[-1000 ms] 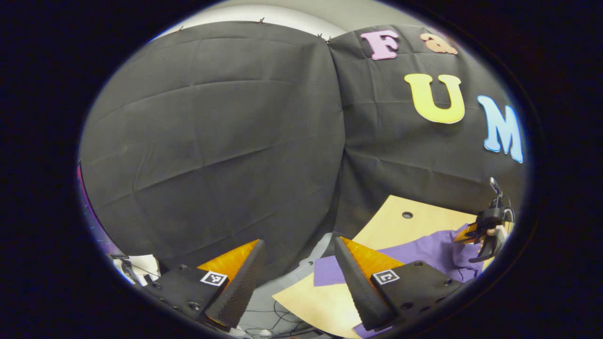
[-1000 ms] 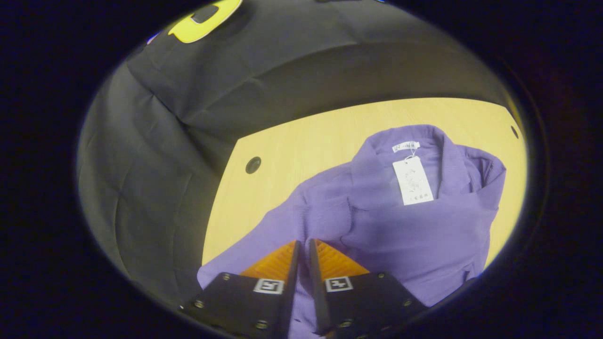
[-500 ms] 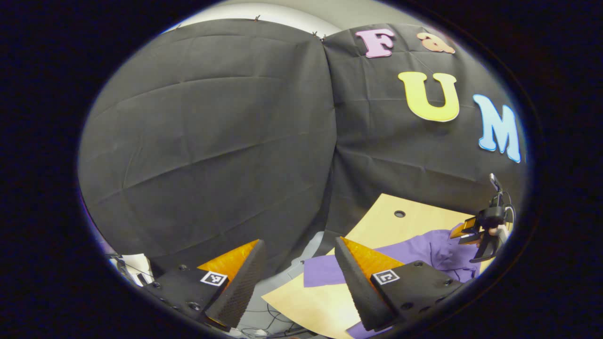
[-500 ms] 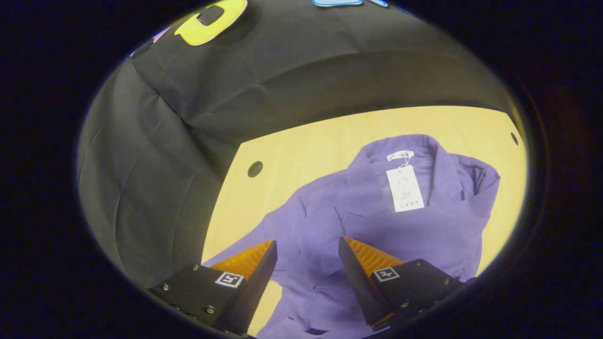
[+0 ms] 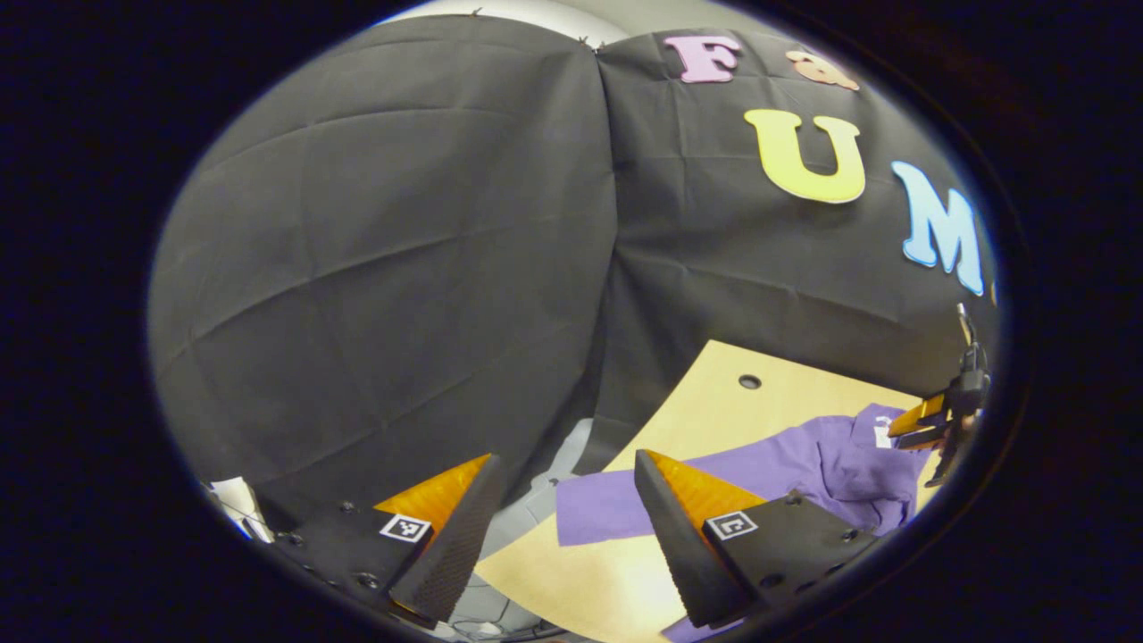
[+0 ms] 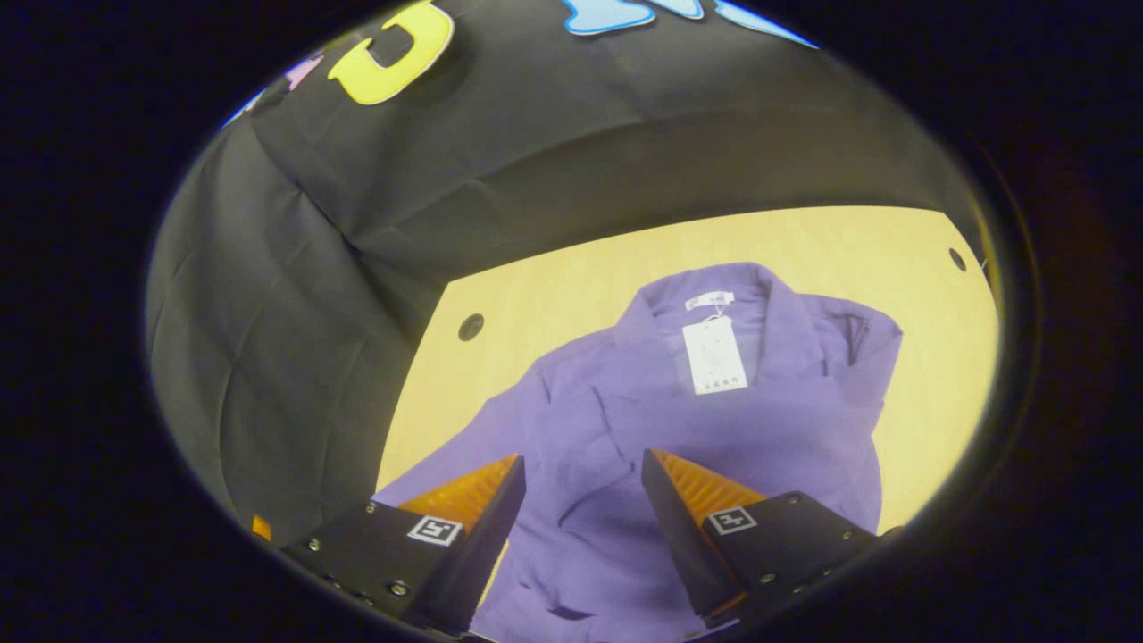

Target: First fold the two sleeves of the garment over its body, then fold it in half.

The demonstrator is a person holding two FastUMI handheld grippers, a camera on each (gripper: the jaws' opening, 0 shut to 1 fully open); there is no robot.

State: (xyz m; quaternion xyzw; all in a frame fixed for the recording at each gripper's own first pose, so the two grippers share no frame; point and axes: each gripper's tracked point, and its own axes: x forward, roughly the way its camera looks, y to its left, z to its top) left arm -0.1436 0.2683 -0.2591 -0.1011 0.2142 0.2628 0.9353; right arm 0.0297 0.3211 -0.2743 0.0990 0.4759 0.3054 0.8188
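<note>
On the pale wooden tabletop [image 5: 714, 415], seen in the left gripper view, a purple short-sleeved shirt [image 5: 804, 464] lies spread, one flat sleeve [image 5: 598, 509] reaching left toward the near edge. The left hand-held gripper [image 5: 563, 527] hangs above that edge with its fingers spread wide and nothing between them. Beyond it the black cloth wall [image 5: 402, 250] rises behind the tabletop, and a small round hole [image 5: 750, 381] sits in the wood near the far corner. At the far right the right hand-held gripper [image 5: 920, 427] hovers over the collar end of the shirt.

In the right gripper view, the right hand-held gripper [image 6: 580, 509] has its fingers parted and empty, poised above the shirt [image 6: 705, 438] without touching it. The garment lies collar-far, a white paper tag [image 6: 714, 355] resting on its chest below the collar [image 6: 705, 299]. The right-hand sleeve [image 6: 857, 339] is turned in over the body; the left one stretches out toward the near left. The tabletop [image 6: 554, 304] shows bare around it, with a round hole [image 6: 471, 327] at the far left.
</note>
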